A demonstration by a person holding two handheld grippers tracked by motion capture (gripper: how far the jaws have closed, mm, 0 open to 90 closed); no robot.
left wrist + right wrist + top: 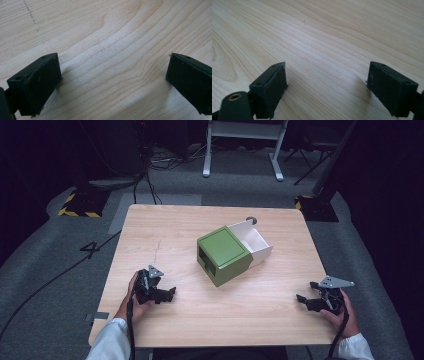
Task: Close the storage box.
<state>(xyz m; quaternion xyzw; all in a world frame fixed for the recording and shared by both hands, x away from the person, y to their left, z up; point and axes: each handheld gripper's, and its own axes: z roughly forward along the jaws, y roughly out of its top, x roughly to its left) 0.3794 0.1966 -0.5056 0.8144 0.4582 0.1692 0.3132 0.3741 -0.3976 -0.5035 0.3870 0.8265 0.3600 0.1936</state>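
A green box (pixel 223 254) sits near the middle of the wooden table (pixel 165 225), with a white drawer (pixel 255 242) pulled out of its far right side; the drawer looks empty. My left gripper (pixel 167 294) rests on the table at the front left, held by a hand, pointing right toward the box. Its jaws stand wide apart over bare wood (pixel 112 75). My right gripper (pixel 302 299) lies at the front right edge, pointing left, open too, with only wood grain (pixel 327 75) between its jaws.
A small dark round thing (pixel 251 220) lies on the table just behind the drawer. Beyond the table are grey carpet, cables, a white desk frame (pixel 245 140) and yellow-black striped bases (pixel 80 205).
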